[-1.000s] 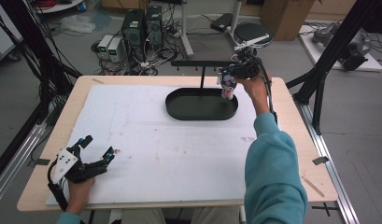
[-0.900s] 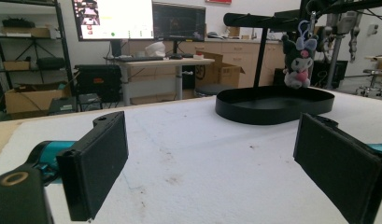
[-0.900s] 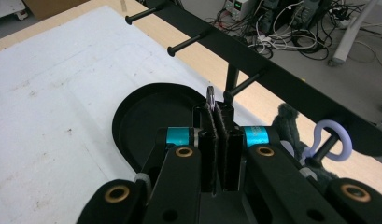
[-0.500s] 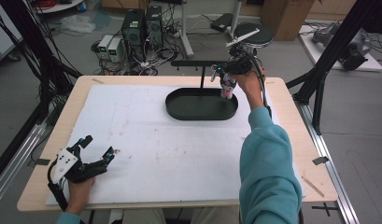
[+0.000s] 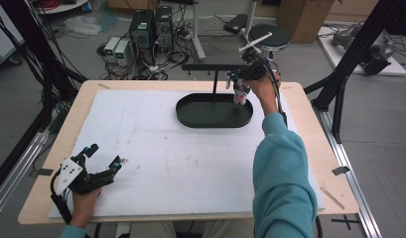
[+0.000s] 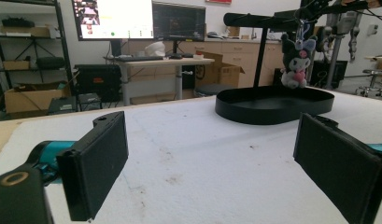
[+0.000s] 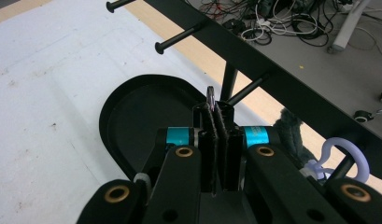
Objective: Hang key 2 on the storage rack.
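Fingers (image 7: pixel 208 140) of right gripper (image 7: pixel 218 109) are pinching toy's keyring (image 7: pixel 210 94) by the rack (image 7: pixel 291 79); left gripper (image 6: pixel 216 163) is resting released on bench (image 5: pixel 190 163).

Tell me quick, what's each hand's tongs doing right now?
Left tongs: open, empty.
Right tongs: closed on the small plush toy keychain.

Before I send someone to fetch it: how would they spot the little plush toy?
Find the black oval tray at the table's far side, with a peg rack standing over it. The plush toy dangles at its right end: dark ears, pale face, pink front.
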Available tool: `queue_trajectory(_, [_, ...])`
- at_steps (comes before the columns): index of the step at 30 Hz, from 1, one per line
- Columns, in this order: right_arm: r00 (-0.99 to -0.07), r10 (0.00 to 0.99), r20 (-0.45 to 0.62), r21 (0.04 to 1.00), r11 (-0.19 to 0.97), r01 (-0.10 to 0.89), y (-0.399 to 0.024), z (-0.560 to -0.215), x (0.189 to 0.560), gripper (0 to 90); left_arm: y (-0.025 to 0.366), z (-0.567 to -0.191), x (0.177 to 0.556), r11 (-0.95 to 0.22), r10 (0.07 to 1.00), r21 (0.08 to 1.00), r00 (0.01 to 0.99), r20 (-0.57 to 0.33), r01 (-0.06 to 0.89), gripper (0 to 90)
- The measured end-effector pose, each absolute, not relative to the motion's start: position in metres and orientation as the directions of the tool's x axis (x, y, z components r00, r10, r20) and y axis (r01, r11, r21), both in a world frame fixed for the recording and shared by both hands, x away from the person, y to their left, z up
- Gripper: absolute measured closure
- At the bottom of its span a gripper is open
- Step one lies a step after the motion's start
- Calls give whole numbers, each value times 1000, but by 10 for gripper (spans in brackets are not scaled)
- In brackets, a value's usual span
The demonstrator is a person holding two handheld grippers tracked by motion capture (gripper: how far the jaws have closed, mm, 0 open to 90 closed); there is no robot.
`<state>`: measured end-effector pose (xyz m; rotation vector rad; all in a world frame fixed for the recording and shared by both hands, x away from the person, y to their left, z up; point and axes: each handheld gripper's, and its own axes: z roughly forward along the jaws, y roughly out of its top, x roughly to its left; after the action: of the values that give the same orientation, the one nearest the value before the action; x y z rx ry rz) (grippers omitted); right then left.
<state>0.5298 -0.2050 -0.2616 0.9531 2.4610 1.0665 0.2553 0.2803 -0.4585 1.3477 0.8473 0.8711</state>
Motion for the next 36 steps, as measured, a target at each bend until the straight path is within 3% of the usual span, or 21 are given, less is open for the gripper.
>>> queue_trajectory(36, [-717,697,14,741,474,476,-212,-271,544,890,280,-459,255,33,896,999,443,-14,-35,105])
